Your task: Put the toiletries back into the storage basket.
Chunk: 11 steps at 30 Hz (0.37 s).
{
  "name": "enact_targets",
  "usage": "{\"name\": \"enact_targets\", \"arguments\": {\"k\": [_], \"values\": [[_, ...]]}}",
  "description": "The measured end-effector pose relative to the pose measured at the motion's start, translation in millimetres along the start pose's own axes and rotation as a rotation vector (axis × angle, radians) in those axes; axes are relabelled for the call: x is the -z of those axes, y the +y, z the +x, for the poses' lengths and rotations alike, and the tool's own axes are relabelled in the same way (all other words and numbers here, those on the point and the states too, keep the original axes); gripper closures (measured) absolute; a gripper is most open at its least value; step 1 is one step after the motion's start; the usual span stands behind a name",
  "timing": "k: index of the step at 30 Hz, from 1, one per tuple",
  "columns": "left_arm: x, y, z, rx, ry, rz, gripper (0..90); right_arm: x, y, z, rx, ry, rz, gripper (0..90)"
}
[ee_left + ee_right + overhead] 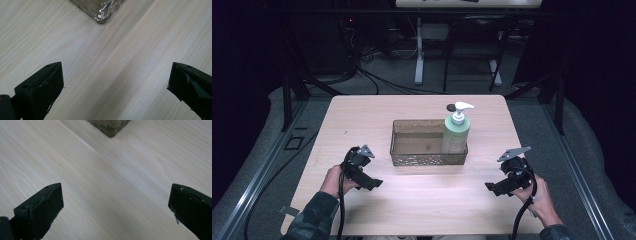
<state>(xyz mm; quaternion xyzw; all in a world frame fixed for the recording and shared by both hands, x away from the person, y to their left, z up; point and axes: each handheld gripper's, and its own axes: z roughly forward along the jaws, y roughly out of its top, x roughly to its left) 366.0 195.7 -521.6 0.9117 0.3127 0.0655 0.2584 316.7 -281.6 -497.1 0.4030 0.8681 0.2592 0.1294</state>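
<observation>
A clear bin [429, 146] is set near the middle of the table [362, 115], its long axis running left to right across the person's front, and a green pump bottle [456, 131] stands upright in its right end, against the right wall. The bottle's long axis is vertical; its white spout is pointed to the right, away from the left hand, with a dark round thing just behind the pump head that cannot be made out. The left gripper [373, 183] and the right gripper [491, 187] are held low over the near part of the table, one at each side of the bin and apart from it, both angled inward toward the centre. Each is spread wide with nothing between its jaws, as is seen in the gripper views, where a near corner of the bin [101, 13] [110, 127] lies ahead of bare wood. This symmetric, ready hold is judged to leave either hand free to reach in; the right one is the nearer to the bottle.
</observation>
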Motion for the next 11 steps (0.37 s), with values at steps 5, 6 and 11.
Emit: {"name": "enact_targets", "arguments": {"k": [5,6,11], "values": [[-0.7,-0.4,3.2,-0.004,-0.003,0.005,0.0,-11.6,-14.6,-0.2,-0.021,0.002,0.042,0.0],[-1.0,-0.6,3.8,-0.003,-0.005,0.005,0.0,-13.2,-16.0,-0.5,-0.027,0.003,0.045,0.0],[-4.8,-0.9,4.6,-0.003,-0.009,0.017,0.0,-18.7,-18.9,-2.6,-0.014,-0.020,0.069,0.0]]}}
